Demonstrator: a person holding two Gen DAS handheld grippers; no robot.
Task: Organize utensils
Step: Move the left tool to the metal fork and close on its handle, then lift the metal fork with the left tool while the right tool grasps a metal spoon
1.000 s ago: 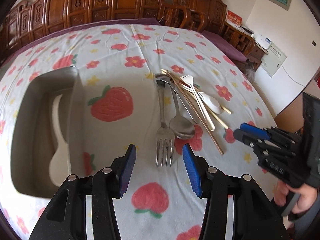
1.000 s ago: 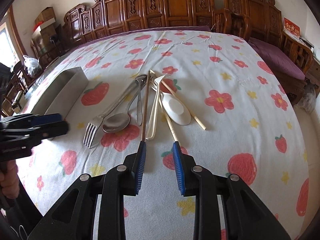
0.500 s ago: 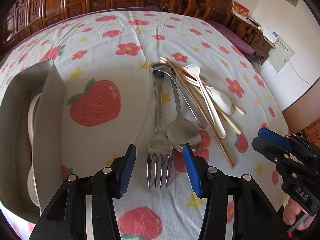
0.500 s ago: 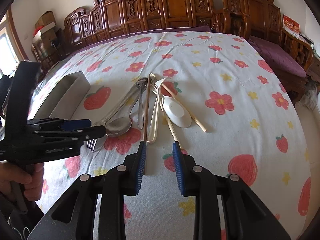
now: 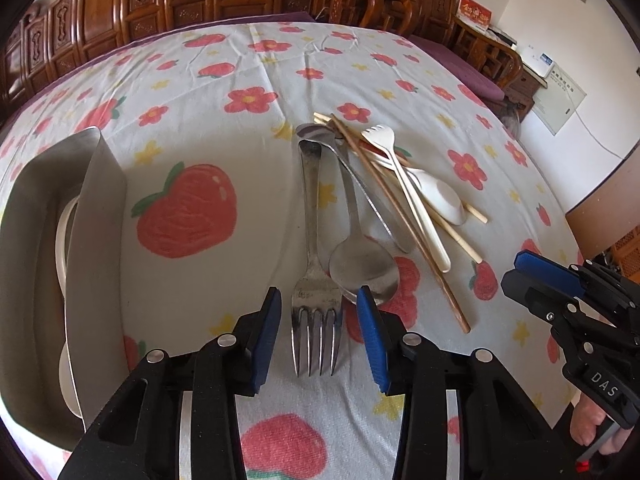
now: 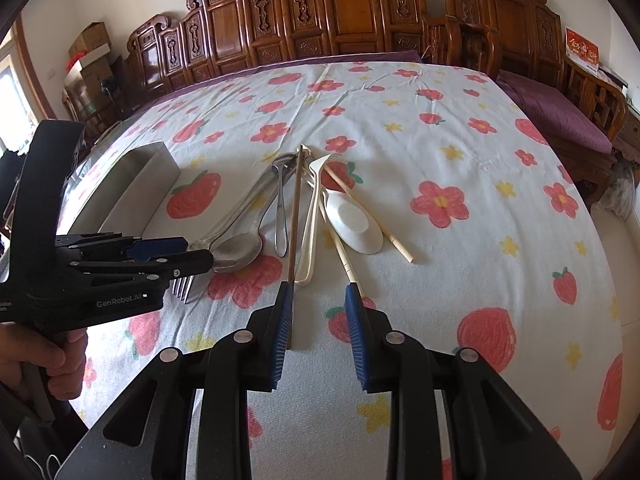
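Strawberry-print tablecloth [image 5: 192, 132] step: left gripper [image 5: 318, 332] jaws closing around, not yet pinching, stainless steel fork [image 5: 316, 280] tines; right gripper [image 6: 320, 320] half-spread, empty; next, pinch and carry toward rectangular metal tray [image 5: 96, 240] at 9 o'clock.

A steel fork [image 5: 316, 280] lies flat, tines nearest, just right of the metal tray [image 5: 96, 240]; steel spoon [image 5: 362, 260], cream utensils and chopsticks [image 5: 400, 216] fan rightward.

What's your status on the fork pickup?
Left hand-held gripper closing around metal fork, pads not yet touching. Right hand-held gripper open, empty. Metal spoon lies tight against the fork.
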